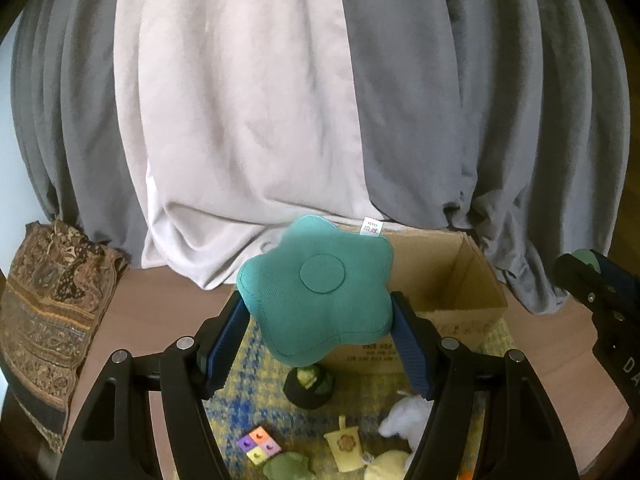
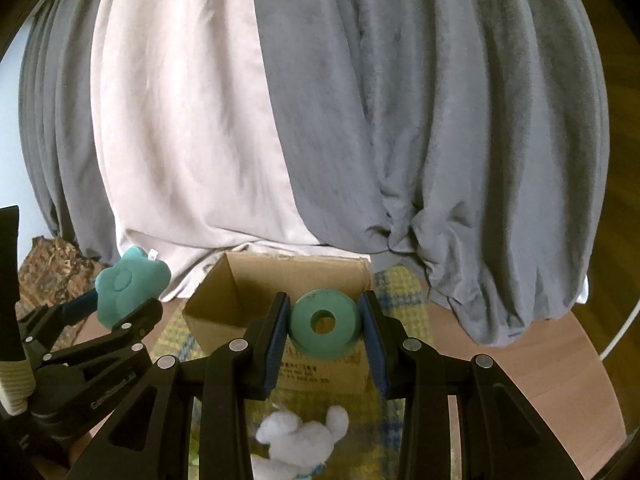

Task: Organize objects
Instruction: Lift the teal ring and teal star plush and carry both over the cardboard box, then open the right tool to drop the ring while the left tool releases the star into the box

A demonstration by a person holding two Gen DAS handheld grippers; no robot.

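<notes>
My left gripper [image 1: 320,320] is shut on a teal flower-shaped cushion [image 1: 316,284] and holds it in the air, near the front left corner of an open cardboard box [image 1: 452,280]. My right gripper [image 2: 325,320] is shut on a green foam ring [image 2: 325,324] and holds it over the box's [image 2: 240,292] front wall. The cushion [image 2: 130,284] and left gripper also show at the left of the right wrist view. The right gripper shows at the right edge of the left wrist view [image 1: 592,280].
The box stands on a yellow and blue woven mat [image 1: 256,396] on a wooden floor. On the mat lie a dark round toy [image 1: 309,385], a coloured cube [image 1: 258,444], a yellow cup toy [image 1: 345,442] and a white plush [image 2: 304,436]. A patterned cloth [image 1: 44,320] lies left. Curtains hang behind.
</notes>
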